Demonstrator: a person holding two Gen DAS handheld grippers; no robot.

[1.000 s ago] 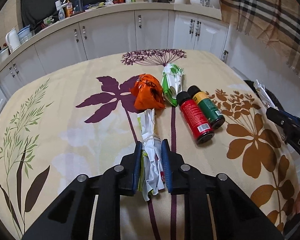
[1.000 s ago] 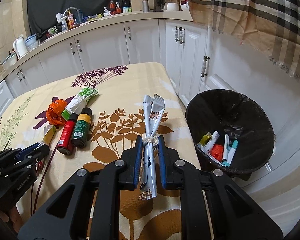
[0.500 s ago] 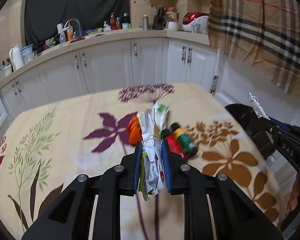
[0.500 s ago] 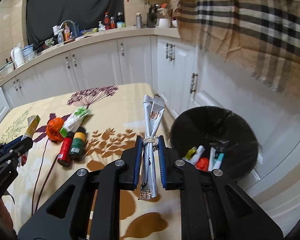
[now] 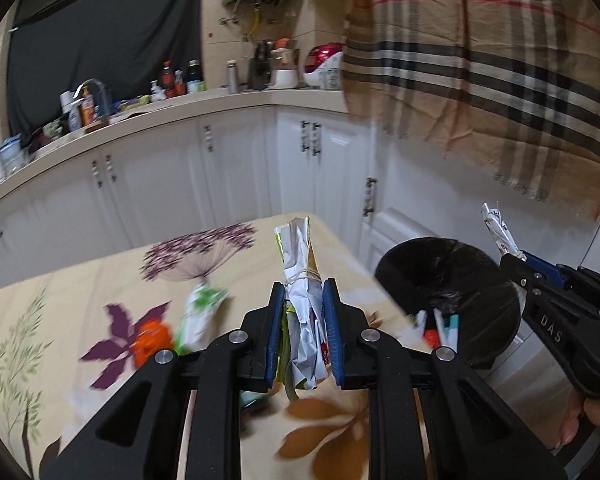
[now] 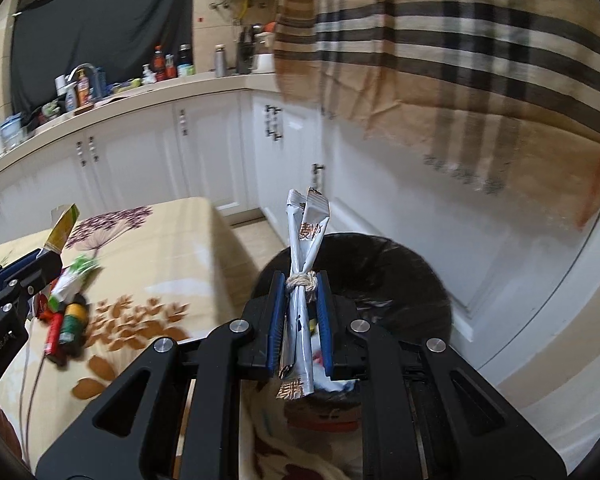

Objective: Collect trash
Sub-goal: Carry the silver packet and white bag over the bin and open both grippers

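Trash: two tied wrapper bundles. Silver bundle (image 6: 302,280) clamped in right tongs (image 6: 300,320), frame centre, over black bin (image 6: 412,280), prob. for drop. Crumpled bundle (image 5: 302,300) clamped in left tongs (image 5: 303,332), above counter (image 5: 80,280), bin-ward.

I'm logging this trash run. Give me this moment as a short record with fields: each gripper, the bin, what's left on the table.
left gripper: shut on a tied wrapper bundle, above the table
right gripper: shut on a tied silver wrapper, in front of the bin
bin: black-lined, beside the table, trash already inside
left on table: orange bag, green-white wrapper, red can, green can
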